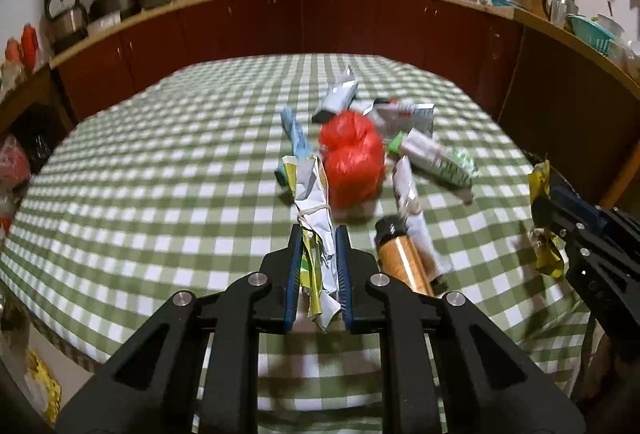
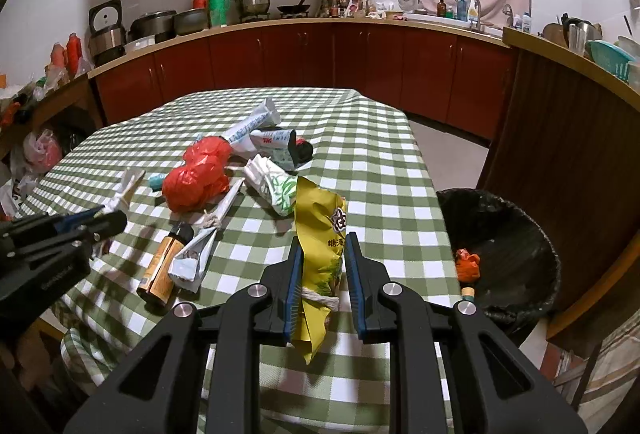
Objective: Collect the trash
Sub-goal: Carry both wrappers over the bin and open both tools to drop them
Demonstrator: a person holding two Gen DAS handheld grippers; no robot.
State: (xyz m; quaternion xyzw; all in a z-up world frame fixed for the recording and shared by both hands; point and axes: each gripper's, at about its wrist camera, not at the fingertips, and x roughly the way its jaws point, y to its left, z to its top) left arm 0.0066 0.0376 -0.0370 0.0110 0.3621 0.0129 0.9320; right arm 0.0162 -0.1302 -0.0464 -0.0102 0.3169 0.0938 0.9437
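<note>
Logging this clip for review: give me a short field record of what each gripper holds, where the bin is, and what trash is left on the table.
left gripper: shut on tied wrapper bundle
right gripper: shut on yellow snack bag
bin: black-lined, right of table, some trash already inside
left on table: red plastic bag, amber bottle, several wrappers and tubes
progress: two pieces gripped, neither binned yet
</note>
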